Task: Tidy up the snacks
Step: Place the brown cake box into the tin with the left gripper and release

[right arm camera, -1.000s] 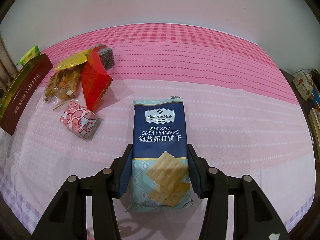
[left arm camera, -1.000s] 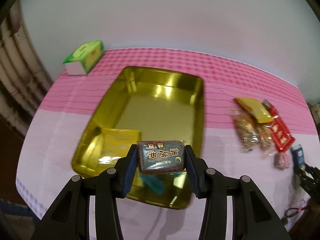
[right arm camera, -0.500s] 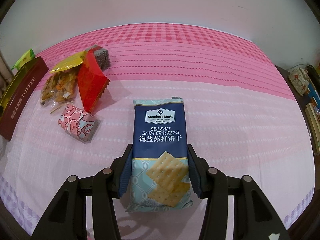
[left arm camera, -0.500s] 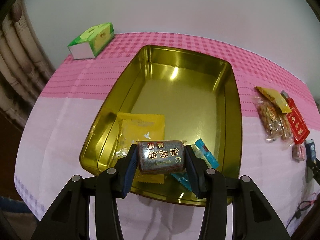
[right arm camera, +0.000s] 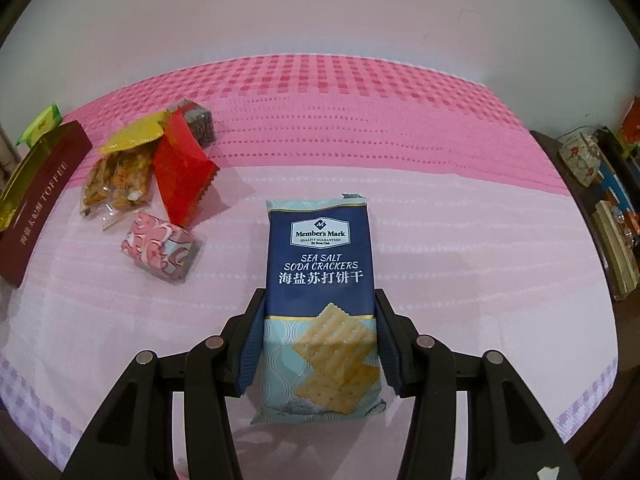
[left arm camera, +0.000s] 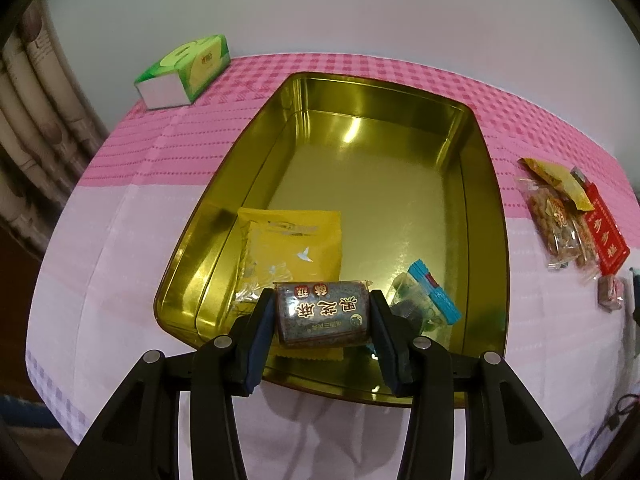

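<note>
Now, left gripper (left arm camera: 322, 326): jaws pinching a dark rectangular snack bar in a clear wrapper with gold characters (left arm camera: 322, 314) by its two short ends.
Beyond those jaws: open gold metal tin (left arm camera: 486, 184), the bar held over its near end.
Inside the tin: flat yellow foil sachet (left arm camera: 296, 240) just past the left jaw; small clear candy wrapper with blue ends (left arm camera: 426, 296) beside the right jaw.
Right gripper (right arm camera: 318, 336): jaws pressed on both long sides of a navy and pale-blue soda cracker pack (right arm camera: 320, 276), which juts forward from them.
Left of those jaws: pink swirl-patterned wrapped sweet (right arm camera: 160, 248), red foil packet (right arm camera: 180, 172), on the pink cloth (right arm camera: 440, 208).
</note>
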The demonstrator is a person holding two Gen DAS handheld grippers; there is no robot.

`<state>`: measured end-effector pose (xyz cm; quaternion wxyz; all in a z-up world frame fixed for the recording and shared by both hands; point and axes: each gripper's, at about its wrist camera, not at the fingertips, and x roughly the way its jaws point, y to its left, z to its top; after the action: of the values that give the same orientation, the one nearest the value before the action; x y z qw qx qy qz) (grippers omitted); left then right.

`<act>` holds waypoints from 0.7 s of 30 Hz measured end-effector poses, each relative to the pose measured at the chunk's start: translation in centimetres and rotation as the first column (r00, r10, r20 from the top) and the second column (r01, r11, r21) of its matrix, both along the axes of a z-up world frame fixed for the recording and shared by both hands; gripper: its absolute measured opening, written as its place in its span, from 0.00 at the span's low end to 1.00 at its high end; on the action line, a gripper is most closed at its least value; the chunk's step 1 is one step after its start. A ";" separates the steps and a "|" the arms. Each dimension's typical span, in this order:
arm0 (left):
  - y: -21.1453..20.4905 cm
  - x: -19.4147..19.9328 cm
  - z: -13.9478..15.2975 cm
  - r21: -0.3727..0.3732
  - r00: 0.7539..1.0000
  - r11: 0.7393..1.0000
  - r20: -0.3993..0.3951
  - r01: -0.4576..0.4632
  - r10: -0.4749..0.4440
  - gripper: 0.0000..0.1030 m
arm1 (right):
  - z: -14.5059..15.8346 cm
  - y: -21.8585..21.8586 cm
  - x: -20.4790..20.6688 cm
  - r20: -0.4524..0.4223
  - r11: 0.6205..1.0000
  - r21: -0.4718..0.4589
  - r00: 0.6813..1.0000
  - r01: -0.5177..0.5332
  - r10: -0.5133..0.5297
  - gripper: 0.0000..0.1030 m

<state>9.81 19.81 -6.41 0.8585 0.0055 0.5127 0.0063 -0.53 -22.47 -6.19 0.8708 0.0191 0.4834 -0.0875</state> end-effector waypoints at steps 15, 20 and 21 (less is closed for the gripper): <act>-0.1 -1.0 2.5 0.019 0.997 0.999 0.065 0.034 -0.035 0.67 | 4.5 5.7 1.3 0.088 0.995 -0.003 0.991 -0.104 0.104 0.45; 0.7 -1.7 4.2 0.056 0.994 0.998 0.097 0.043 -0.048 0.68 | 5.3 10.7 2.8 0.101 0.977 0.003 0.972 -0.213 0.212 0.45; 0.9 -1.9 4.5 0.062 0.994 0.997 0.104 0.040 -0.046 0.69 | 5.4 12.0 3.0 0.102 0.971 0.003 0.966 -0.241 0.239 0.45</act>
<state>7.86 20.74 -1.95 0.8837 0.0417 0.4662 0.0032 2.52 -10.50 -0.76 0.8981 -0.0284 0.4382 0.0233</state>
